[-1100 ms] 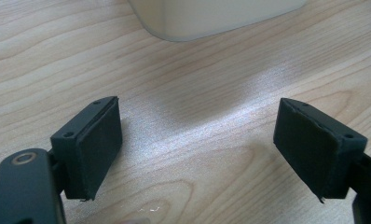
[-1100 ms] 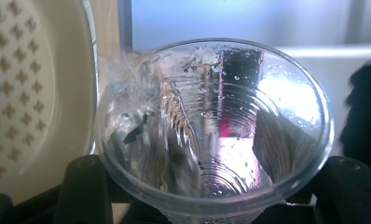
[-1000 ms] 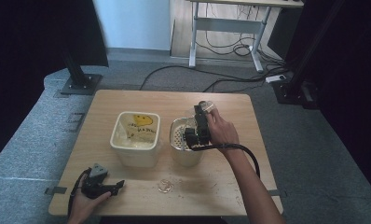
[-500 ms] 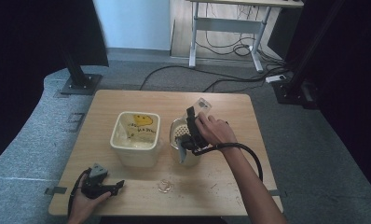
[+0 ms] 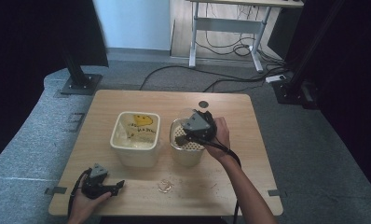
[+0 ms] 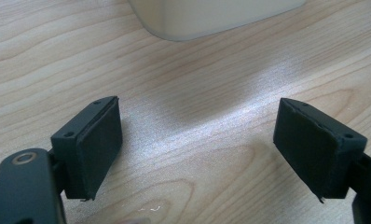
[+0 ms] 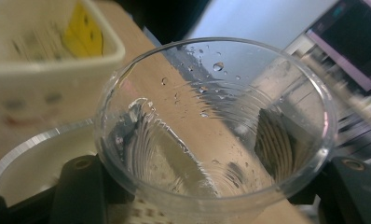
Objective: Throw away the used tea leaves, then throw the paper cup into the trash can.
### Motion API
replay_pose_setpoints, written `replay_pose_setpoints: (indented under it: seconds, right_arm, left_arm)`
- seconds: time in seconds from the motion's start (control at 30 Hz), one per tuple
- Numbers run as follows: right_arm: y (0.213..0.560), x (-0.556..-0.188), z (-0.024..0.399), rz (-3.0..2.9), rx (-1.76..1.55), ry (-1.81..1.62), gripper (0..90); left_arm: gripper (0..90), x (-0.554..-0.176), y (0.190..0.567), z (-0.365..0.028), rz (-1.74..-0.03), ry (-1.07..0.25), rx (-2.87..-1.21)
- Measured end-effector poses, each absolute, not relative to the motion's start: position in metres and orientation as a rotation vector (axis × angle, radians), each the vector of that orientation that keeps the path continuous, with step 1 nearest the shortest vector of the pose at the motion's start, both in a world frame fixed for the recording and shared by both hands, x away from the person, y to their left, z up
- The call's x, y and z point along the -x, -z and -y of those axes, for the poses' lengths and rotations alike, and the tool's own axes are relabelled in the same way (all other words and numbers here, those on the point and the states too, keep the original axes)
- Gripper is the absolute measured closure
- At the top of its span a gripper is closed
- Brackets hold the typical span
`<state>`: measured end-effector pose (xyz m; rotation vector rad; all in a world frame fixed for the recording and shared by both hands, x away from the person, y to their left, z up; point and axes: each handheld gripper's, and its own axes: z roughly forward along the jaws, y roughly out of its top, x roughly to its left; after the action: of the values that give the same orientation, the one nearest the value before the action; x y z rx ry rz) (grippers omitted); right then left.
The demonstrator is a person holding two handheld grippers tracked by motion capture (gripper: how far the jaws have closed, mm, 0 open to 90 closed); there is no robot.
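Two claws are working: right claw [image 7: 211, 186] is gripping a clear cup [image 7: 211, 121] over the strainer pot [image 5: 187, 148], jaws just easing; left claw [image 6: 197, 144] is resting released on the table [image 5: 127, 191].

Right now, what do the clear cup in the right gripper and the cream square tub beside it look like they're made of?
The clear ribbed cup looks like thin glossy plastic, possibly glass: see-through, fine ridges, droplets clinging inside. The cream square tub with a yellow print looks like opaque, smooth plastic or perhaps glazed ceramic; its soft sheen leaves that open. The light wooden table shows grain, likely laminate or varnished wood.
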<state>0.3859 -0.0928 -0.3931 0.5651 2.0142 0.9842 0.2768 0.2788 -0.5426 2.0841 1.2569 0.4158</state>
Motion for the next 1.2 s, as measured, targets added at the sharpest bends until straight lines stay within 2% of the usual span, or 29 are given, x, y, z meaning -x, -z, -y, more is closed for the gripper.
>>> replay_pose_setpoints:
  seconds: [0.1, 0.33, 0.7, 0.97, 1.2]
  right_arm:
    - [0.391, -0.390, 0.106, -2.023, -0.759, -1.195, 34.9]
    - [0.392, -0.396, 0.120, -2.005, -0.954, -1.421, 35.0]
    - [0.388, -0.396, 0.117, -1.981, -0.966, -1.473, 35.1]
    - [0.371, -0.395, 0.098, -1.965, -0.936, -1.510, 34.9]
    - [0.355, -0.399, 0.049, -2.019, -0.868, -1.557, 33.8]
  left_arm:
    - [15.2, -0.277, 0.543, -0.279, -1.258, -0.414, -2.083]
    - [15.0, -0.277, 0.543, -0.279, -1.250, -0.411, -2.087]
    - [15.0, -0.277, 0.543, -0.279, -1.245, -0.418, -2.089]
    - [14.5, -0.276, 0.543, -0.278, -1.243, -0.424, -2.095]
    - [14.3, -0.276, 0.544, -0.279, -1.237, -0.425, -2.097]
